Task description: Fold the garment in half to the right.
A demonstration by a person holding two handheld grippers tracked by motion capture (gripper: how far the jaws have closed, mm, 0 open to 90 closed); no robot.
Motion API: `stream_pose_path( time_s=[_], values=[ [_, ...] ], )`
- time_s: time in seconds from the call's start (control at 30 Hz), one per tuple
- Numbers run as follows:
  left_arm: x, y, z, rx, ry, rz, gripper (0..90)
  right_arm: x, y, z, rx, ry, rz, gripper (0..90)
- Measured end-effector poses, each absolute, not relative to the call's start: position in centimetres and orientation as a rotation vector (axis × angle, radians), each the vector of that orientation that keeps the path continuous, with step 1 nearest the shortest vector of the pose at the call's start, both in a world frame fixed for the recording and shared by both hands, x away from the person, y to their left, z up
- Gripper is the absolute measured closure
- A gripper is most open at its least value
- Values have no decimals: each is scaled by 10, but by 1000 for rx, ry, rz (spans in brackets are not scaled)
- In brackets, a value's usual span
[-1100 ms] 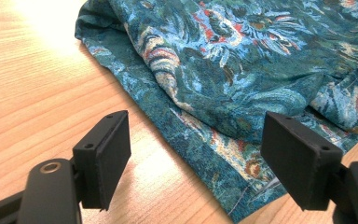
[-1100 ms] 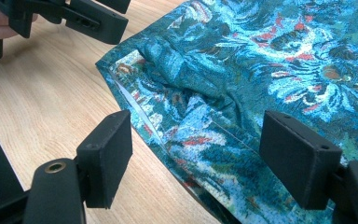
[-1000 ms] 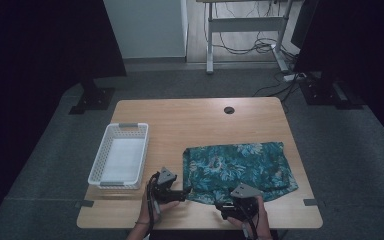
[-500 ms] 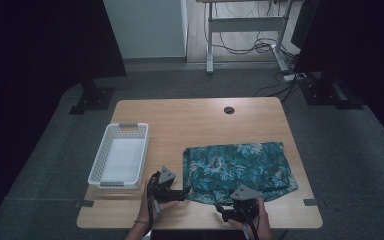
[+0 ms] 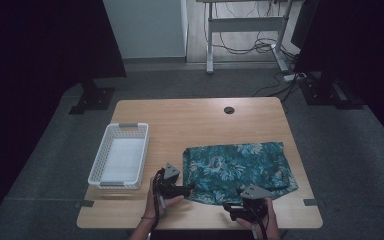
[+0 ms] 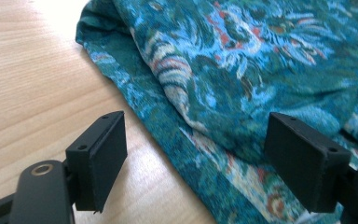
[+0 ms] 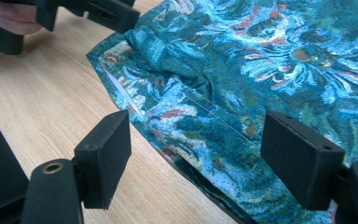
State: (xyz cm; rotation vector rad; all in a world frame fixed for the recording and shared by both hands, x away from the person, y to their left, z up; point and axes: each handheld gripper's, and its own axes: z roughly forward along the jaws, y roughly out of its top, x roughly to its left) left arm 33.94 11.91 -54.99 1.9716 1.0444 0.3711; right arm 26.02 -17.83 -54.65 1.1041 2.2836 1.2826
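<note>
You hold both the left gripper (image 5: pixel 189 188) and right gripper (image 5: pixel 228 207) with jaws apart at the near hem of the teal floral-print cloth (image 5: pixel 240 167), spread on the wooden table (image 5: pixel 190 125), seemingly ready to pinch it.

Light wood desk (image 5: pixel 195 120) with just two things sitting on it

Left side has a white slatted basket (image 5: pixel 119 162), looks empty, long side running front to back. Right of it, well apart, a teal floral-print cloth (image 5: pixel 240 167) is spread mostly flat toward the front right, a bit rumpled along its near edge. There's also a small dark round grommet (image 5: pixel 229 110) set near the far edge.
</note>
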Motion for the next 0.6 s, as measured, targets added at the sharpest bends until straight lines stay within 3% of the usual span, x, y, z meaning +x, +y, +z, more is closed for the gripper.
stream_pose_path(
  time_s=[0.6],
  values=[
    [363, 117, -533, 1949, 1033, 409, 217, 276, -171, -554, 1099, 2328, 1314, 245]
  ],
)
